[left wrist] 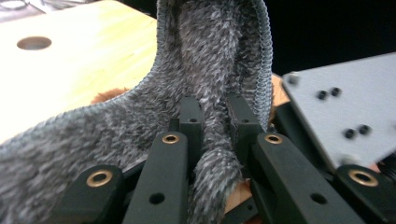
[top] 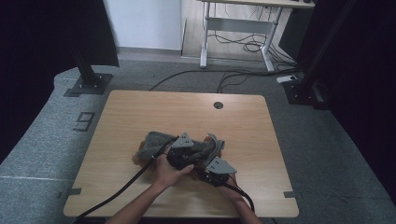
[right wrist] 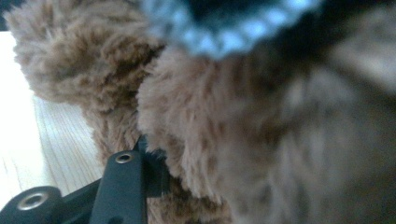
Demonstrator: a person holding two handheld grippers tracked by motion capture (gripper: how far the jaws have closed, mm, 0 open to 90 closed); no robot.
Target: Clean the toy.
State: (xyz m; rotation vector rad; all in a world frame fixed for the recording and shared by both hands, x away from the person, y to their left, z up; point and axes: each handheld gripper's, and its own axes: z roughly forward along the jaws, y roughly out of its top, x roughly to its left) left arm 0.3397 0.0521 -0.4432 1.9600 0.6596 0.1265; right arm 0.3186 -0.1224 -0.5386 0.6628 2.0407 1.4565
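A grey fuzzy cloth (top: pixel 156 142) with a knitted hem lies bunched near the table's front, over a brown furry cloth (top: pixel 137 160). My left gripper (top: pixel 187 148) sits on the pile's middle; in the left gripper view it (left wrist: pixel 217 109) is shut on a raised fold of the grey cloth (left wrist: pixel 205 56). My right gripper (top: pixel 210 157) is just right of it, nose in the pile. In the right gripper view one black finger (right wrist: pixel 122 182) lies against brown fur (right wrist: pixel 210 140), below a strip of grey hem (right wrist: pixel 224 28). The other finger is hidden by the fur.
The wooden table (top: pixel 140 107) has a round cable hole (top: pixel 218 105) at its far side. The right gripper's grey plate (left wrist: pixel 345 107) sits close beside the left jaws. Black cables trail off the front edge. A desk frame and floor cables stand beyond.
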